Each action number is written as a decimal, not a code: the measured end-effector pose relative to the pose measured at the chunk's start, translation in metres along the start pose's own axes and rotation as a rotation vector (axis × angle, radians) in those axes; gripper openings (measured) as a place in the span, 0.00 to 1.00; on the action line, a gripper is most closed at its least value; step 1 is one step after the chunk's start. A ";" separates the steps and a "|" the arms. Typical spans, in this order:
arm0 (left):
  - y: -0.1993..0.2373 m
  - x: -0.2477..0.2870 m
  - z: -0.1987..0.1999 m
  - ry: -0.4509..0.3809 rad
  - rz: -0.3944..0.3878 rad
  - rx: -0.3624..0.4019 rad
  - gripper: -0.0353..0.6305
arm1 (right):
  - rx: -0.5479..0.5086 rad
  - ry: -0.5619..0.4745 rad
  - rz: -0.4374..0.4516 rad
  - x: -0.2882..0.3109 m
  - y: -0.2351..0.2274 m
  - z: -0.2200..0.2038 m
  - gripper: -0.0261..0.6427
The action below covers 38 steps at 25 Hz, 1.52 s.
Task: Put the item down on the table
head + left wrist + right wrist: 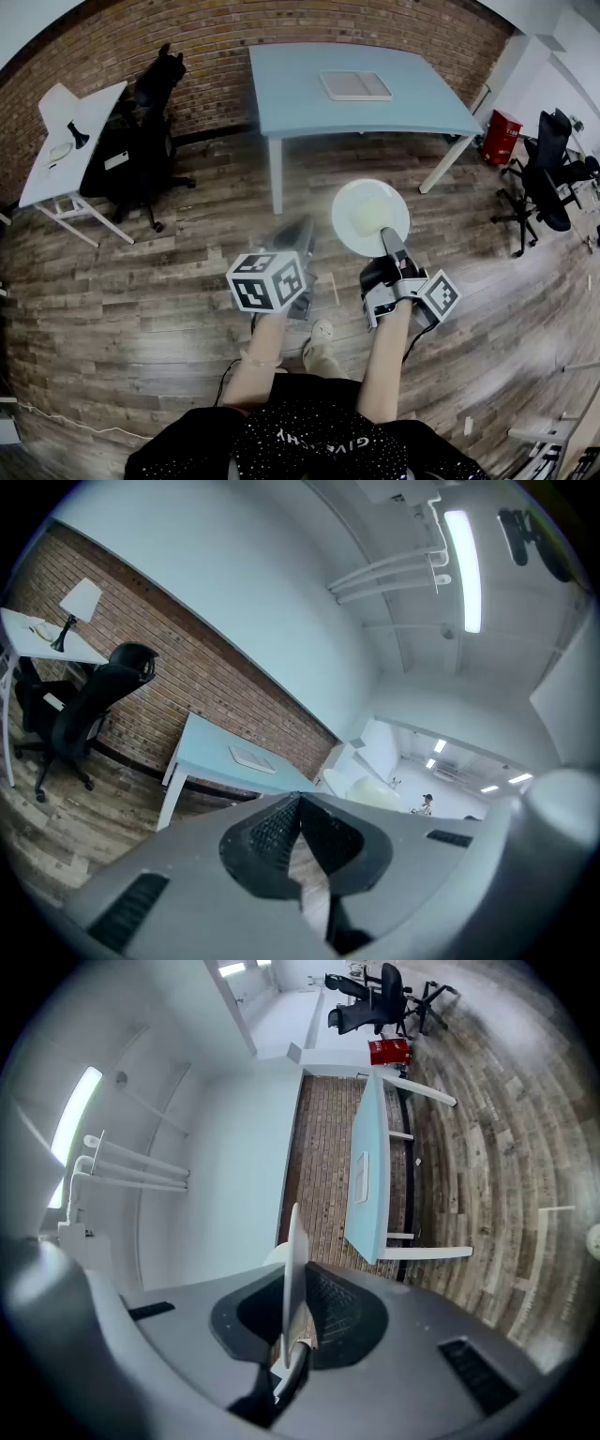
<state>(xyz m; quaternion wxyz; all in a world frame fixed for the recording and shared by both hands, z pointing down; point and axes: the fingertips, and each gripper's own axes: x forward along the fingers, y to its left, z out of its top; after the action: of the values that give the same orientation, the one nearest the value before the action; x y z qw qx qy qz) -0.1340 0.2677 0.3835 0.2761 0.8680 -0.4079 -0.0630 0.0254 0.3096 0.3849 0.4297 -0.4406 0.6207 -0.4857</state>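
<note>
Wood floor (169, 281) under me. Blue table (291, 98) ahead, well apart from both grippers. White desk (66, 150) at far left, black chair (141, 141) beside it. Flat grey pad (354, 85) on blue table. White plate (361, 211) over floor, short of table, rim clamped in my right gripper (389, 242). My left gripper (298, 236): jaws together, nothing between.
</note>
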 end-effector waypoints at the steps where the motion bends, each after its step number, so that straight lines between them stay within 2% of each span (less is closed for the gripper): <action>1: -0.002 0.013 0.004 -0.006 -0.002 0.000 0.07 | -0.007 0.003 0.006 0.010 0.001 0.012 0.09; 8: -0.007 0.099 0.016 -0.010 0.017 0.009 0.07 | -0.034 0.010 0.028 0.072 -0.003 0.089 0.09; 16: -0.006 0.160 0.018 -0.029 0.056 0.007 0.07 | -0.011 0.053 0.036 0.112 -0.023 0.138 0.09; 29: -0.011 0.197 -0.005 -0.012 0.101 0.001 0.07 | 0.018 0.108 0.008 0.120 -0.056 0.167 0.09; 38: -0.004 0.211 0.005 -0.015 0.109 0.001 0.07 | 0.054 0.118 0.004 0.130 -0.062 0.170 0.09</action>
<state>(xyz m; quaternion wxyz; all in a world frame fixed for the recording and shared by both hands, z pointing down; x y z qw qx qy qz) 0.0060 0.1109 0.4022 0.2757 0.8440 -0.4569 -0.0545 0.1655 0.1375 0.4048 0.4051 -0.3983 0.6326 -0.5263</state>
